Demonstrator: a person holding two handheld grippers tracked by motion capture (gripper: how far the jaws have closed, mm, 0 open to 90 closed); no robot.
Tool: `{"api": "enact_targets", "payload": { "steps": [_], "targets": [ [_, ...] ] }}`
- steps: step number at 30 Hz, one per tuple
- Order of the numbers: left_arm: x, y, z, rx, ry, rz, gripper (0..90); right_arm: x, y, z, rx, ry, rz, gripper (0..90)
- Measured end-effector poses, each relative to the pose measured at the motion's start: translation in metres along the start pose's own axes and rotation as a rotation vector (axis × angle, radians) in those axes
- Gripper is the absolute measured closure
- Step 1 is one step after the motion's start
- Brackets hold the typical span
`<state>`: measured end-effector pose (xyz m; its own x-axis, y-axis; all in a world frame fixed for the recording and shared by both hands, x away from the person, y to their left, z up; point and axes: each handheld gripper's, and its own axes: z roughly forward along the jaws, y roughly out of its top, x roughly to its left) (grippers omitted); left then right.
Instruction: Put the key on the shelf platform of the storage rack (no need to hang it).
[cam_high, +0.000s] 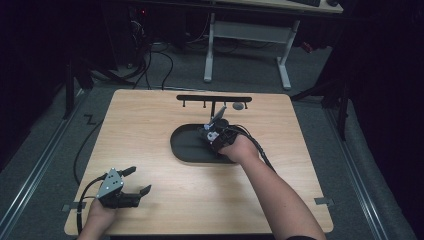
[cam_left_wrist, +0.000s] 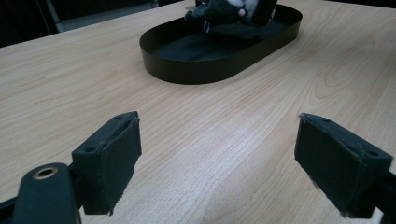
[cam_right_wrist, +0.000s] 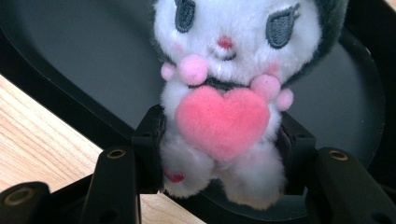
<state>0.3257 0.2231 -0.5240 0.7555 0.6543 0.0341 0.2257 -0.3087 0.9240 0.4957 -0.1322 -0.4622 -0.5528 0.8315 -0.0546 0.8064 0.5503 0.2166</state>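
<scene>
A pale wooden table (cam_high: 165, 200) is standing on grey carpet in a dark room, with a white-legged desk (cam_high: 250, 40) beyond it. The right gripper (cam_right_wrist: 219, 154) is clenching a white plush toy (cam_right_wrist: 224, 93) by its lower body over the black oval tray (cam_high: 185, 145), the toy standing upright, head up, pink heart facing the gripper's camera. The left gripper (cam_high: 137, 182) is resting released, jaws wide apart, near the table's front left corner.
</scene>
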Motion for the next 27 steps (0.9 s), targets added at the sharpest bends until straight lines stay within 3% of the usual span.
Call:
{"api": "enact_targets", "payload": {
  "steps": [18, 27],
  "targets": [
    [-0.001, 0.0, 0.001, -0.001, -0.002, 0.0, 15.2, -0.009, -0.013, 0.003, 0.034, 0.012, 0.012, 46.7],
    [0.0, 0.0, 0.001, -0.001, -0.002, 0.001, 15.2, -0.005, -0.012, 0.009, 0.049, 0.013, 0.02, 46.1]
  ]
}}
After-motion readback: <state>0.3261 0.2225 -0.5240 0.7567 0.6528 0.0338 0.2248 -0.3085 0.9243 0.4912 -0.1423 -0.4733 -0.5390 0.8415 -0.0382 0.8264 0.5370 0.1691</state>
